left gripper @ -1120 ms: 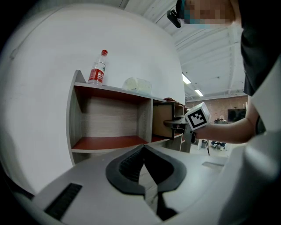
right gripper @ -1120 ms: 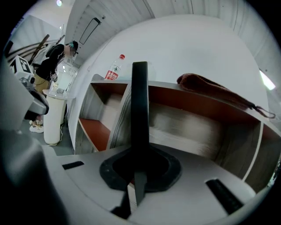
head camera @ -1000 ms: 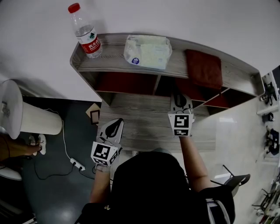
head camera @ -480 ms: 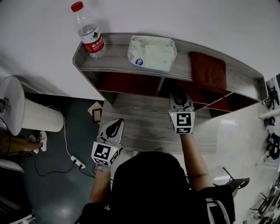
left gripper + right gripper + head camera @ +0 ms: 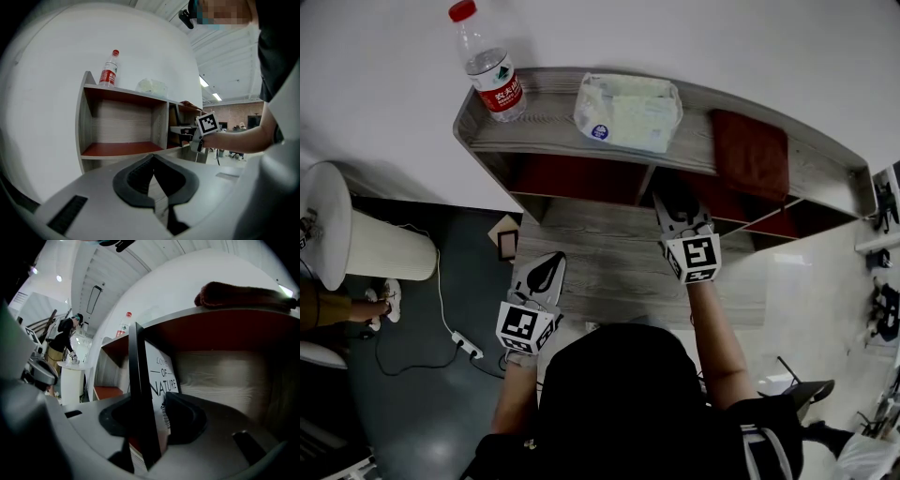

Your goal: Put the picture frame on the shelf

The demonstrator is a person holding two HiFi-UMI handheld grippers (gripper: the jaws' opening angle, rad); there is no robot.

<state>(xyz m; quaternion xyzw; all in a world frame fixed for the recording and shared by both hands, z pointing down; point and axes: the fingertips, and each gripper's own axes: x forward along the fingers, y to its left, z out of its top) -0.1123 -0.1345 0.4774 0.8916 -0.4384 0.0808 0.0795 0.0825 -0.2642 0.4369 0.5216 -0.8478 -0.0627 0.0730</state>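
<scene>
Right tool (image 5: 154, 423): jaws opening, with a black-edged picture frame (image 5: 151, 390) upright between them and the pads no longer clamping it. The white print reads "LOVE OF NATURE". The frame stands in the red-lined compartment of the grey wooden shelf (image 5: 581, 131), below a dark red folded cloth (image 5: 750, 150). The shelf top also carries a clear plastic bottle with red cap and red label (image 5: 487, 66), lettering illegible, and a white soft pack (image 5: 628, 111). Left tool (image 5: 153, 180): pressed together, empty, over the grey wooden table (image 5: 609, 267).

right hand-held gripper (image 5: 153, 422): jaws opening | picture frame (image 5: 158, 380) between, upright
</scene>
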